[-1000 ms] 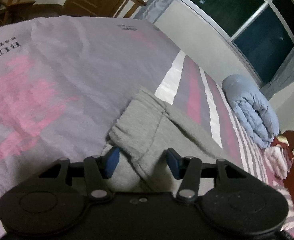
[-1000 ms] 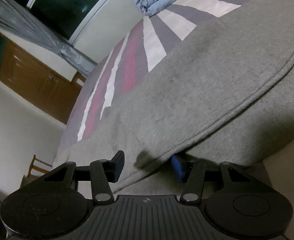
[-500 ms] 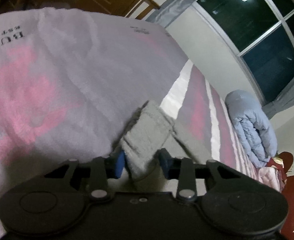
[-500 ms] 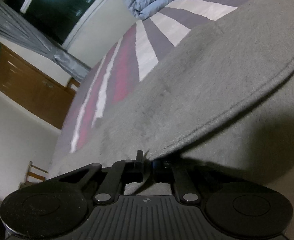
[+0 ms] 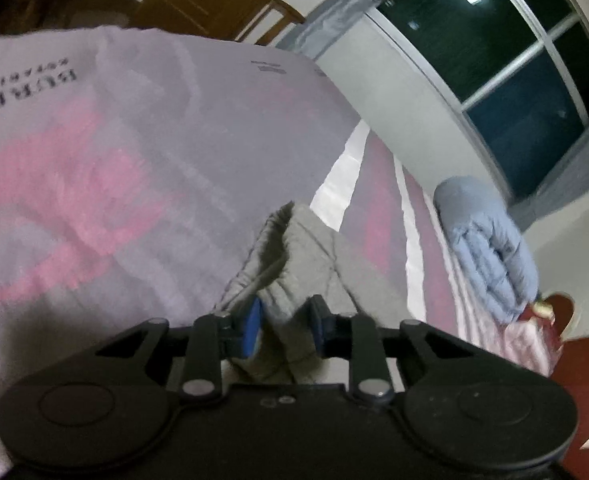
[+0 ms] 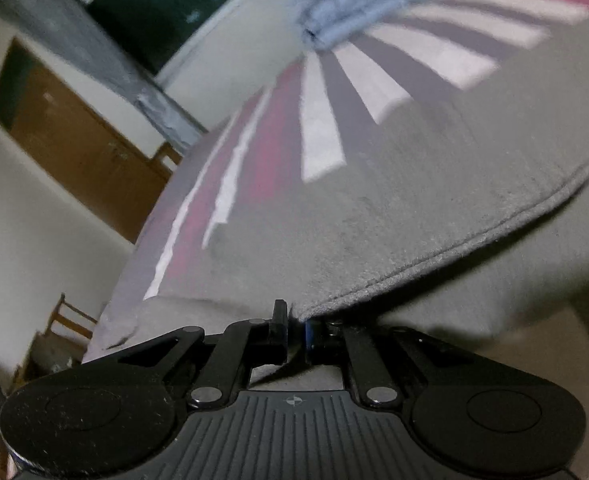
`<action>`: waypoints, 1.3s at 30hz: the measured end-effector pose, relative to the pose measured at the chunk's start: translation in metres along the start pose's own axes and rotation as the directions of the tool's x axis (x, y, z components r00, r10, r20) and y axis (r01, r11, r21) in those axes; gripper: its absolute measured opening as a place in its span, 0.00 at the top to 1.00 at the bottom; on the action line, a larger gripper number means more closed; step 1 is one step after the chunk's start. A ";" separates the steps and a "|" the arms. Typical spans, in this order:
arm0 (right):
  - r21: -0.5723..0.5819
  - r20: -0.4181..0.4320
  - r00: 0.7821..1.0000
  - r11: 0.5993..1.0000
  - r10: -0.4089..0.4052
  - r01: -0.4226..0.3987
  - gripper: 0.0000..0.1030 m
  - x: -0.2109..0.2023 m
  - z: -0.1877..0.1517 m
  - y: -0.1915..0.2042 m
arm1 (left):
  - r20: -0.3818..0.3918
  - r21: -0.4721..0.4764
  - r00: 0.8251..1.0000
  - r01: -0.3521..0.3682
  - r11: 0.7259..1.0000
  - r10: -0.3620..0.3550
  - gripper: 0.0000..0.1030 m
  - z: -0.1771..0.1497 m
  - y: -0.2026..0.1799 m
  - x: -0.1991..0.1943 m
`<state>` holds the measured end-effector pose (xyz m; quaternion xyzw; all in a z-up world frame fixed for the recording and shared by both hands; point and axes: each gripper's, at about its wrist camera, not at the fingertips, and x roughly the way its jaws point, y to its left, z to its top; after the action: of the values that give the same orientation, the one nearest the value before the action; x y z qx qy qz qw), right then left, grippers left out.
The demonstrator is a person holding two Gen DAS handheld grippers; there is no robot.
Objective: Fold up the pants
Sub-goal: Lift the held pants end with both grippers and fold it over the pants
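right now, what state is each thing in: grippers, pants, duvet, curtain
left gripper: shut on a bunched end of the pants, jaws just closing
right gripper: shut on the pants' stitched edge
pants: grey, spread on the bed, edge lifted at the right gripper
duvet: blue, rolled up near the wall
curtain: drawn aside, window dark

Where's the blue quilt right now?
The rolled blue quilt lies right in the left wrist view, on the striped bedspread under the window, beyond the grey pants.
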<state>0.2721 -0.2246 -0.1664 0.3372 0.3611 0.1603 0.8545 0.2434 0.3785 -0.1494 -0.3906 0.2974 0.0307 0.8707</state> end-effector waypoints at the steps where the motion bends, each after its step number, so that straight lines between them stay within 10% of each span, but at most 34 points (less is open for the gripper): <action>1: 0.010 0.001 1.000 1.000 0.001 -0.001 0.92 0.001 0.000 -0.002 | -0.002 -0.002 1.000 -0.007 1.000 0.007 0.78 0.001 -0.001 0.002; 10: -0.011 -0.015 0.999 0.999 -0.035 0.035 0.92 0.013 0.004 0.001 | -0.013 0.133 0.993 -0.118 0.984 0.121 0.80 0.002 -0.025 0.022; 33: -0.026 0.021 1.000 1.000 0.016 -0.015 0.92 -0.002 0.009 0.008 | 0.053 0.116 0.994 -0.099 0.988 0.094 0.88 0.021 -0.033 -0.019; 39: 0.000 -0.021 1.000 1.000 -0.002 0.002 0.92 0.002 0.001 -0.005 | 0.050 0.054 0.990 -0.131 0.990 0.128 0.56 0.000 -0.014 -0.017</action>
<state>0.2745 -0.2277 -0.1708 0.3349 0.3704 0.1628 0.8509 0.2337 0.3721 -0.1308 -0.3446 0.3026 0.0879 0.8843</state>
